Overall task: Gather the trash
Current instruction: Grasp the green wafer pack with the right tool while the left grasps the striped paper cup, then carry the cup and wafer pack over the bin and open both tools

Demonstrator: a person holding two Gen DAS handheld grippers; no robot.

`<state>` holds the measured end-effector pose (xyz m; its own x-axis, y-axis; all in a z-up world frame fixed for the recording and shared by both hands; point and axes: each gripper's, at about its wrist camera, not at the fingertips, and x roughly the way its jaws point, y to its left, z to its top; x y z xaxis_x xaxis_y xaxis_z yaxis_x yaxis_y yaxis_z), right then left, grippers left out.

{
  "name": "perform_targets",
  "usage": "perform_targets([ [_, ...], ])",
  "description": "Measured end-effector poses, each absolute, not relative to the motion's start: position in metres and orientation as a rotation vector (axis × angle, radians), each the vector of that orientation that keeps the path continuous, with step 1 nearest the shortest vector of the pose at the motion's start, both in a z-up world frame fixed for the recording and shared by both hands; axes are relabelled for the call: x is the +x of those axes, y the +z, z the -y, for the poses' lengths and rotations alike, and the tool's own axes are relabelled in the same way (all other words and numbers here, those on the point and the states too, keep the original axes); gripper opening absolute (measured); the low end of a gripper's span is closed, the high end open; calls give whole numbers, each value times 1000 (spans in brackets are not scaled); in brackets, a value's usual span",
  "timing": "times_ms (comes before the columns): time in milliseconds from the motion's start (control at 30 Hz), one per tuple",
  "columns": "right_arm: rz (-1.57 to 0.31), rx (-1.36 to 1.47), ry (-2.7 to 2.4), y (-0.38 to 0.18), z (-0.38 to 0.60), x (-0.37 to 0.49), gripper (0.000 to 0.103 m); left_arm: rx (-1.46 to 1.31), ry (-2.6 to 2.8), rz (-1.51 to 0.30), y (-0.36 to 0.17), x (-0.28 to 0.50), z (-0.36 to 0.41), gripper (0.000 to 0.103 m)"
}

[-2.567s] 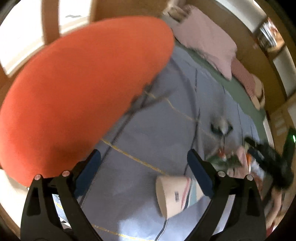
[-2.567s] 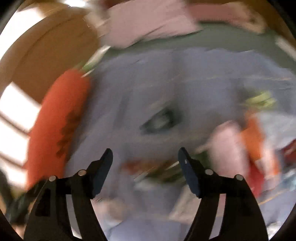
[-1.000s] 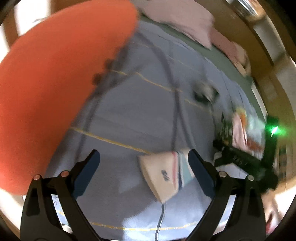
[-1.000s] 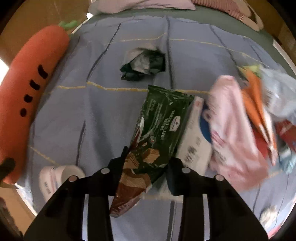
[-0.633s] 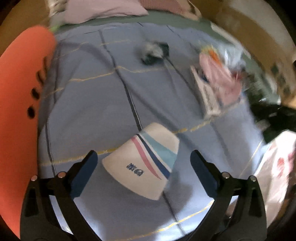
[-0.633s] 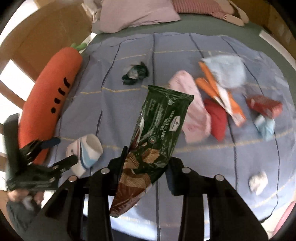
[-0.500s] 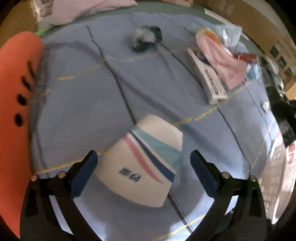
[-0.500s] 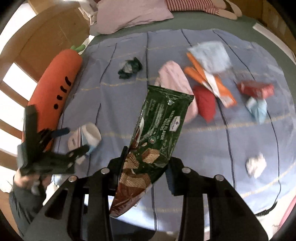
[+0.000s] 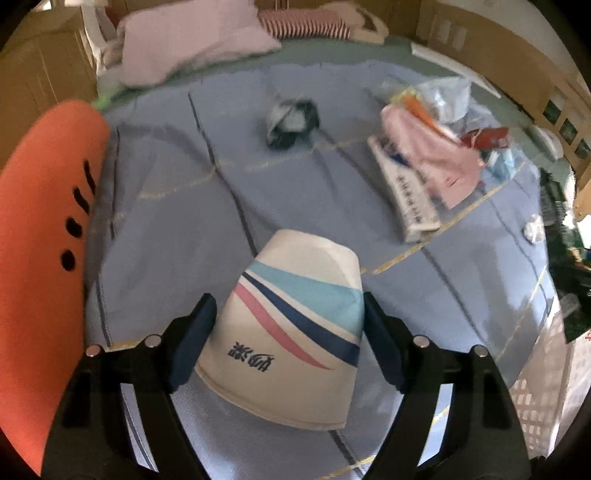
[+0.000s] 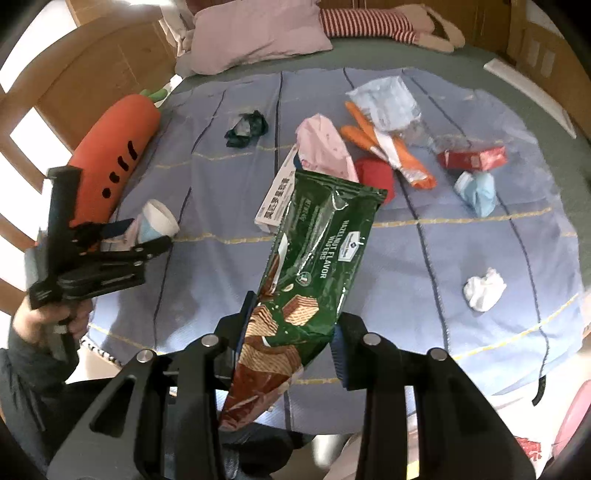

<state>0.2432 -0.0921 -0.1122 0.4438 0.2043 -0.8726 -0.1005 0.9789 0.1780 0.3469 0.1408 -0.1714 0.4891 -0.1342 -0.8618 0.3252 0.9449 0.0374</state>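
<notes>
In the left wrist view, the left gripper point(image 9: 290, 339) sits low over a blue bedspread point(image 9: 177, 229) with a paper cup point(image 9: 295, 332) lying on its side between its two blue pads; the pads flank the cup's walls closely, the right one looks to be touching, but whether they actually clamp it cannot be told. The cup is white with pink, navy and light-blue stripes, its base pointing away from the camera. To the left lies a large orange carrot plush point(image 9: 40, 240); farther up the bed are a dark crumpled wrapper point(image 9: 291, 120), a long white box point(image 9: 406, 192) and a pink bag point(image 9: 436, 155) amid other litter. In the right wrist view, the right gripper point(image 10: 291, 332) is clamped on the lower part of a green wafer packet point(image 10: 317, 254), which stands up and tilts to the right, held above the bedspread. At the left edge the left gripper point(image 10: 147, 236) appears, with the paper cup point(image 10: 157, 221) between its fingers just beside the carrot plush point(image 10: 114, 147). Scattered across the spread are the dark wrapper point(image 10: 245, 129), the white box point(image 10: 277, 195), the pink bag point(image 10: 323, 147), an orange wrapper point(image 10: 388, 151), a red packet point(image 10: 471, 158) and a crumpled white tissue point(image 10: 484, 290). A pink pillow point(image 10: 258, 33) rests at the head of the bed.
</notes>
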Motion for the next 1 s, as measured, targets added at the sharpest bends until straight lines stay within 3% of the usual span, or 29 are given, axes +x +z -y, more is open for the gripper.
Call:
perform_targets([
  [633, -1019, 40, 209, -96, 74, 238, 37, 206, -263, -849, -126, 313, -123, 79],
  [1000, -947, 36, 122, -45, 130, 181, 37, 139, -401, -749, -93, 280, -82, 79],
])
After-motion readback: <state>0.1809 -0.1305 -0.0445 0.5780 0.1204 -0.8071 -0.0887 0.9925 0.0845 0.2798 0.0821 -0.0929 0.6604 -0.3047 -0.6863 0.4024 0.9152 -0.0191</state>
